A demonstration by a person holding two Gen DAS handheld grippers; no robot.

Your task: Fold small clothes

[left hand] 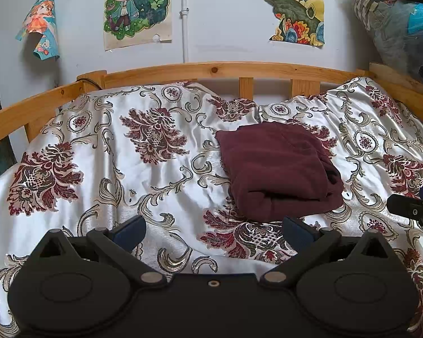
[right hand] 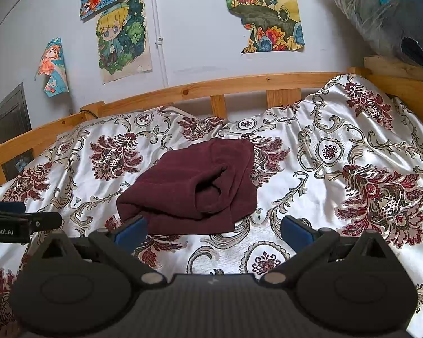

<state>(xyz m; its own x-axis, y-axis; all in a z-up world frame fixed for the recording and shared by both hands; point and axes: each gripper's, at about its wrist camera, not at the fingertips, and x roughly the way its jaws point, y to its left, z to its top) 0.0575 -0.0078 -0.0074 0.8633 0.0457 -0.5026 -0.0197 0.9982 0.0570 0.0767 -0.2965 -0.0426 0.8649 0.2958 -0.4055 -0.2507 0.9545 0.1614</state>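
Observation:
A dark maroon garment point(left hand: 279, 169) lies folded in a compact bundle on the floral satin bedspread point(left hand: 127, 155). It also shows in the right wrist view point(right hand: 194, 186), left of centre. My left gripper point(left hand: 214, 232) is open and empty, just short of the garment's near edge and to its left. My right gripper point(right hand: 214, 232) is open and empty; its left blue fingertip point(right hand: 132, 232) is close to the garment's near corner. Each gripper shows at the edge of the other's view: the right one point(left hand: 414, 211) and the left one point(right hand: 22, 221).
A wooden bed rail point(left hand: 211, 70) runs along the back and left point(right hand: 28, 138). Posters hang on the wall point(left hand: 138, 8). A plastic-wrapped bundle point(right hand: 380, 14) is stacked at the far right above the rail.

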